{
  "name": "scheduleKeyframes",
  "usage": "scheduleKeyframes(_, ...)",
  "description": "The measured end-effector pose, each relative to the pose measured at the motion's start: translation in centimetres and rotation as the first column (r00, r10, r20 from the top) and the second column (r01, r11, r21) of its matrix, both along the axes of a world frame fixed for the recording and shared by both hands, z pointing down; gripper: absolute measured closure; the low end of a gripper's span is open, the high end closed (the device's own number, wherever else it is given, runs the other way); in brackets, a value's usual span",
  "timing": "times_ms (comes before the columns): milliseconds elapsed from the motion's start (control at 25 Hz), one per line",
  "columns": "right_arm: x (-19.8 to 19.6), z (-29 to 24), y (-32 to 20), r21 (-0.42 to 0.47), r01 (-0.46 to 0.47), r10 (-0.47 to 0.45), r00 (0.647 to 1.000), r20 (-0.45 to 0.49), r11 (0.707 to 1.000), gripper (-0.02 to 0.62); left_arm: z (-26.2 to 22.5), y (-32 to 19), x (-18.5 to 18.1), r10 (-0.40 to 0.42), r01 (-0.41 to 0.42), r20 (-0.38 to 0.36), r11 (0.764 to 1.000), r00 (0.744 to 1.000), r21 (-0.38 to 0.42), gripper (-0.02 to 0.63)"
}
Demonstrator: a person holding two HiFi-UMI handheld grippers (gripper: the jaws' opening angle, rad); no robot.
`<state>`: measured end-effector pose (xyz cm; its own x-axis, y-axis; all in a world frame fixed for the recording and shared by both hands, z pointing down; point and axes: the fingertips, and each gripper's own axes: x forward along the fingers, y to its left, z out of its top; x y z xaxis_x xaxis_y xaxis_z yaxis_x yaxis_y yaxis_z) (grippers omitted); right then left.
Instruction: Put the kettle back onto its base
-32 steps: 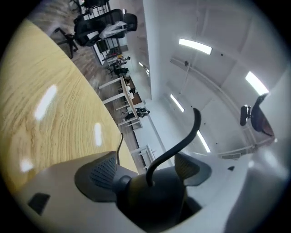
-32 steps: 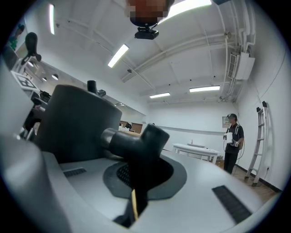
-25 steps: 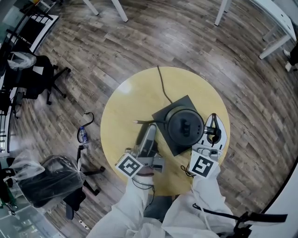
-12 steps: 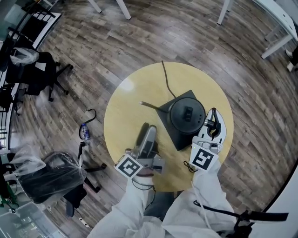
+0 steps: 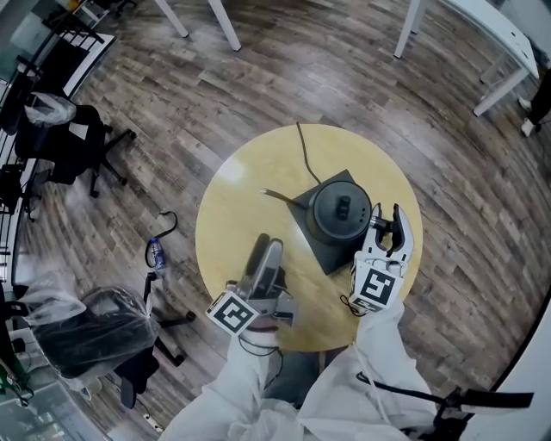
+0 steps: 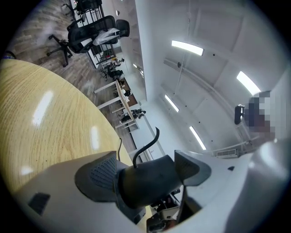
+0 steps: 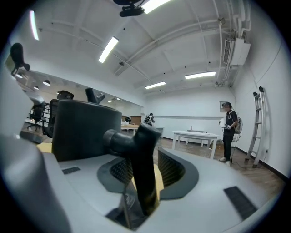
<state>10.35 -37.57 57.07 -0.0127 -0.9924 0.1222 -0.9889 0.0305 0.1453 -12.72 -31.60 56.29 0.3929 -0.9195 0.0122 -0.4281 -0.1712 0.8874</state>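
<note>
A black kettle (image 5: 342, 210) stands on its black square base (image 5: 317, 247) on the round yellow table (image 5: 250, 189). Its thin spout (image 5: 277, 195) points left, and a cord (image 5: 306, 159) runs off to the far edge. My right gripper (image 5: 387, 220) is at the kettle's right side. Its jaws have just been opening, and the handle (image 7: 144, 159) stands loose between the pads, with the kettle body (image 7: 84, 129) to the left. My left gripper (image 5: 269, 248) hovers open near the table's front, clear of the base. Beyond its jaws, the left gripper view shows the kettle (image 6: 150, 179).
Black office chairs (image 5: 60, 138) and a chair draped in plastic (image 5: 95, 332) stand on the wood floor to the left. A bottle (image 5: 155, 251) lies near the table's foot. White table legs (image 5: 228, 21) are at the top. A person (image 7: 228, 132) stands far off.
The right jaws have opened off the kettle handle. My left gripper has drawn back from the base toward the table's front edge. The kettle stays on the base.
</note>
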Motion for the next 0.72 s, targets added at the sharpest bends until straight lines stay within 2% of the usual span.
scheduleKeyframes(240,0.0,-0.6,3.4,-0.037,-0.052,0.051,0.998,-0.025,0.998,0.442,-1.2,1.9,0.6,0.032,-0.032,-0.008,0.999,0.999,0.012,0.224)
scheduleKeyframes(440,0.6,-2.7,7.0,-0.029,-0.091,0.090,0.995,-0.041,0.995,0.441,-3.2,3.7,0.9,0.070,-0.072,0.034,0.996,0.997,0.045,0.224)
scheduleKeyframes(560,0.8,-5.1,8.8,-0.039,-0.076,0.075,0.997,-0.031,0.996,0.442,-4.8,4.8,1.1,0.082,-0.087,0.087,0.995,0.993,0.058,0.224)
scheduleKeyframes(720,-0.4,-7.4,11.6,-0.071,-0.022,0.024,0.999,0.036,0.997,0.442,-7.3,6.8,2.3,0.115,-0.138,0.221,0.986,0.969,0.089,0.225)
